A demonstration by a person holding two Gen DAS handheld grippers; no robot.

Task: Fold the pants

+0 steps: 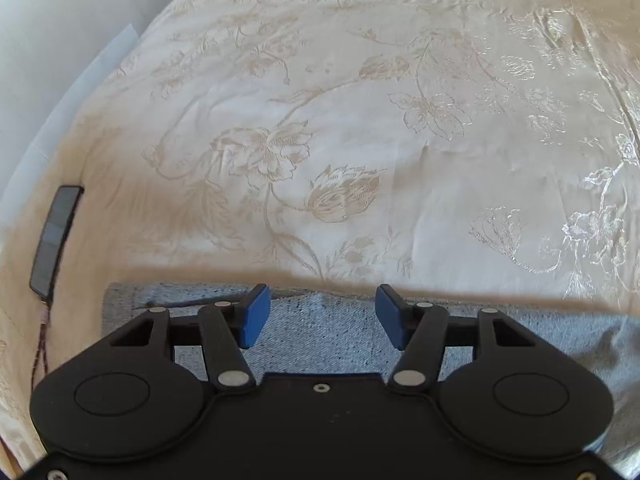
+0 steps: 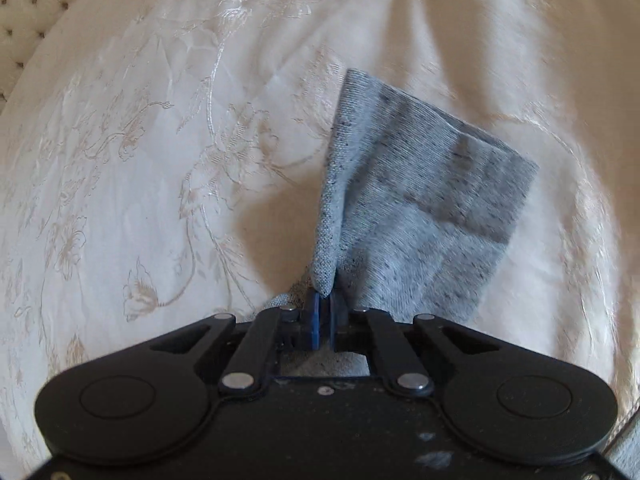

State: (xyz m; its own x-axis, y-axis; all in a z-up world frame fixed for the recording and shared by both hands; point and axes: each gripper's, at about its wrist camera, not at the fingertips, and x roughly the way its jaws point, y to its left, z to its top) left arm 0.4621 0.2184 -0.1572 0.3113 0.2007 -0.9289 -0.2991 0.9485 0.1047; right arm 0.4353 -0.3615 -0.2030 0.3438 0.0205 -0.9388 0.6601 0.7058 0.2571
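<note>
The grey-blue pants (image 1: 320,332) lie on a cream floral bedspread (image 1: 320,120), with their far edge just past my left fingertips. My left gripper (image 1: 318,316) is open and empty above the pants, its blue pads apart. In the right wrist view my right gripper (image 2: 322,312) is shut on a fold of the pants (image 2: 420,200). It holds that part lifted above the bedspread (image 2: 140,160), and the cloth hangs ahead of the pads with one end free.
A dark phone (image 1: 56,236) lies at the left edge of the bed with a thin cable below it. A white wall (image 1: 48,40) stands to the left. A tufted headboard (image 2: 28,8) shows at the top left of the right wrist view.
</note>
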